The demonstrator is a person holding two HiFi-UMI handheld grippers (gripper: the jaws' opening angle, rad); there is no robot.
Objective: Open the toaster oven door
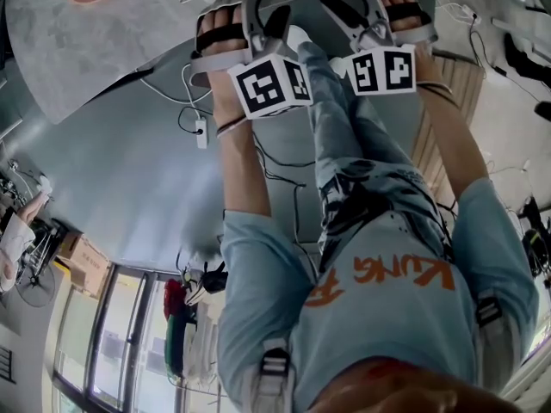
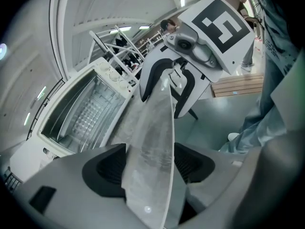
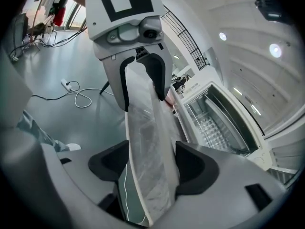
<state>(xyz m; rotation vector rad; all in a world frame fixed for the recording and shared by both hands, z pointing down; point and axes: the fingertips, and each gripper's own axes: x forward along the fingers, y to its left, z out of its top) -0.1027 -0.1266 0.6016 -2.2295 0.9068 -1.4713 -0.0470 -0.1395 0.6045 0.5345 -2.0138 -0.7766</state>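
Your left gripper [image 2: 150, 163] and right gripper [image 3: 152, 168] each had jaws apart, astride 1 thin pale panel [image 2: 153, 137] and clamping nothing. The toaster oven [image 2: 81, 113] sat at the middle left of the left gripper view, beside the jaws rather than ahead. I couldn't tell which gripper was nearer.

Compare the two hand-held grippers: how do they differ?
The left gripper bears a different marker pattern from the right gripper. The left gripper sees the open white toaster oven on its left, the right gripper on its right. Both straddle the pale grey slab, jaws apart.
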